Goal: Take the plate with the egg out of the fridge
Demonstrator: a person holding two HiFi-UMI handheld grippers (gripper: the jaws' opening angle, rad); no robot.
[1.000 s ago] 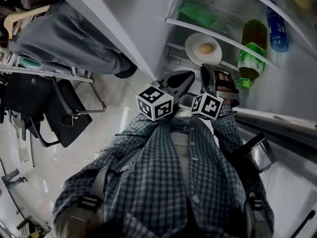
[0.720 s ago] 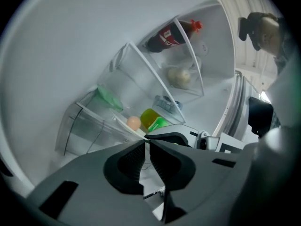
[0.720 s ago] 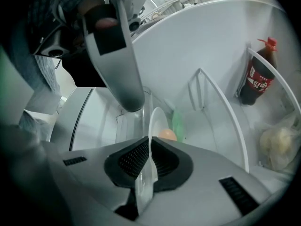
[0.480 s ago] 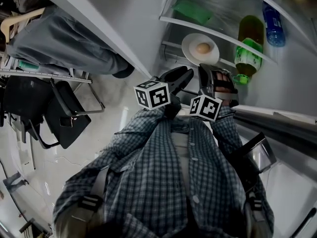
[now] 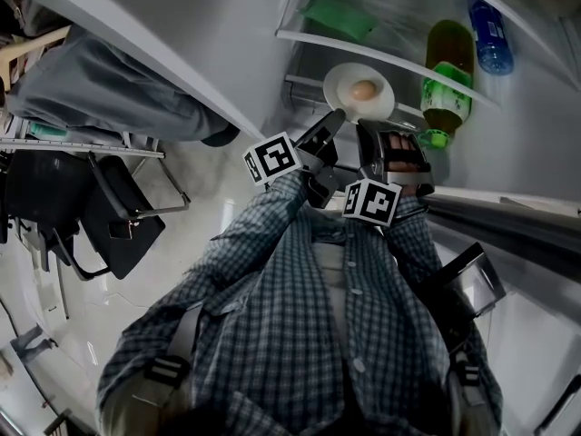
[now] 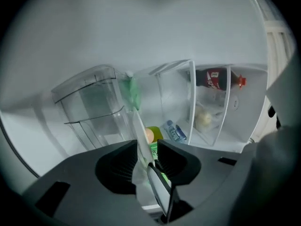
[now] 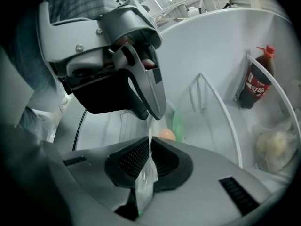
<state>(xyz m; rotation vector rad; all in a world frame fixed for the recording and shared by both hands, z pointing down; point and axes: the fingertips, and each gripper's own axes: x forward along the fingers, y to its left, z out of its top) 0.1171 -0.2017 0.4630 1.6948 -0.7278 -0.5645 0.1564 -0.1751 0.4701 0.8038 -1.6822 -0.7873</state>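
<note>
A white plate with a brown egg on it rests on a fridge shelf. My left gripper is at the plate's near left rim. Its jaws are opening: in the left gripper view the plate stands edge-on between the pads with a gap, and the egg shows just beyond my left gripper. My right gripper is at the near right rim. In the right gripper view my right gripper is shut on the thin rim of the plate, with the egg behind.
A green bottle and a blue bottle lie on the shelf right of the plate. A green packet sits one shelf up. A cola bottle stands in the door rack. The open fridge door and black chairs are to the left.
Both grippers have moved up to the plate's near rim. The left gripper's jaws have opened and now straddle the rim. The right gripper has closed on the rim.
</note>
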